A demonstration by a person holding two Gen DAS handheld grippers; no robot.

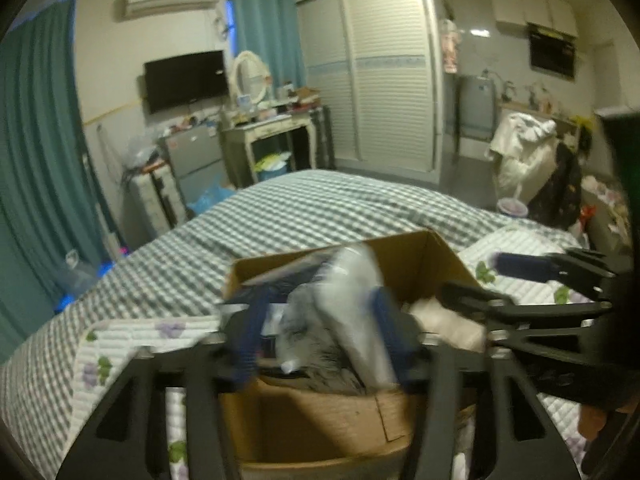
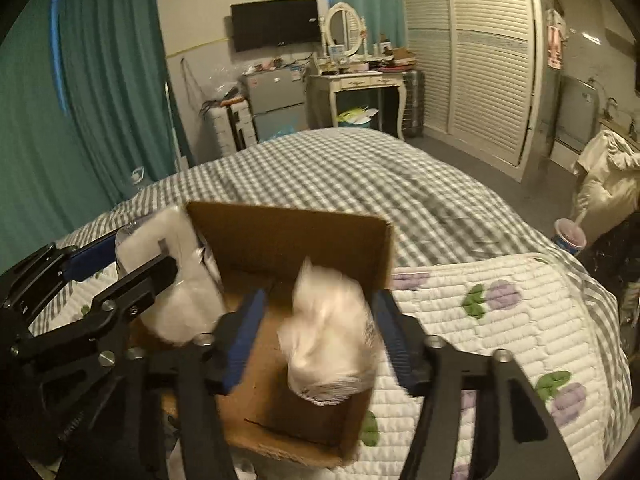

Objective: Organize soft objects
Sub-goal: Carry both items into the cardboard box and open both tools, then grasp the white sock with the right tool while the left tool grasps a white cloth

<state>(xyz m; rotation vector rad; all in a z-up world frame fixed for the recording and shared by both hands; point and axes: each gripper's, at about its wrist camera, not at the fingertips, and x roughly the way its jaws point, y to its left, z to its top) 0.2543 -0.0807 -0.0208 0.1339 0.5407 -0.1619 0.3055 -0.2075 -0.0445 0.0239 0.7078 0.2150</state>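
Observation:
An open cardboard box [image 1: 412, 256] sits on the bed; it also shows in the right wrist view [image 2: 288, 232]. My left gripper [image 1: 316, 336] hangs over the box, jaws apart, with a blurred white and grey soft bundle [image 1: 352, 316] between the fingers, dropping or loosely held. My right gripper [image 2: 320, 336] is over the box with jaws wide, and a blurred white fluffy item [image 2: 332, 340] sits between them above the box floor. The left gripper [image 2: 136, 276] with its white bundle [image 2: 176, 272] shows at the box's left side. The right gripper [image 1: 500, 280] shows at the right.
The box rests on a white quilted mat with purple flowers [image 2: 500, 320] over a grey checked bedspread [image 2: 340, 168]. A dressing table [image 2: 360, 80], a small fridge [image 2: 276, 96] and a wardrobe [image 2: 480, 60] stand beyond the bed. A drink cup [image 2: 570, 236] stands at the right.

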